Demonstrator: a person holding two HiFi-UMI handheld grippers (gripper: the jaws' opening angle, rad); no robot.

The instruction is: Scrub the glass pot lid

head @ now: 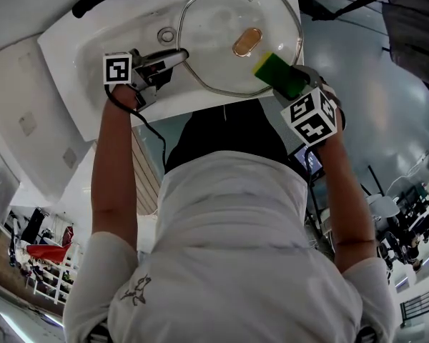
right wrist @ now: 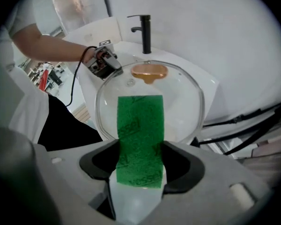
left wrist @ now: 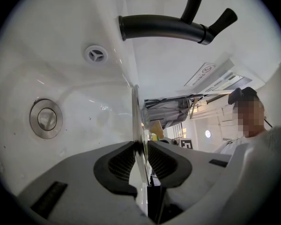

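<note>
Over sink (head: 86, 56), left gripper (left wrist: 141, 146) clamping glass lid (head: 214, 20); right gripper (right wrist: 140, 158) gripping green sponge (right wrist: 140, 121)

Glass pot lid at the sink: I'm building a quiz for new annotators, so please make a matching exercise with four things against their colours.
Things:
1 sponge
2 faucet
3 lid knob
4 drain stopper

Colours:
A black
B silver
C green
D amber

Pairs: 1-C, 2-A, 3-D, 4-B
</note>
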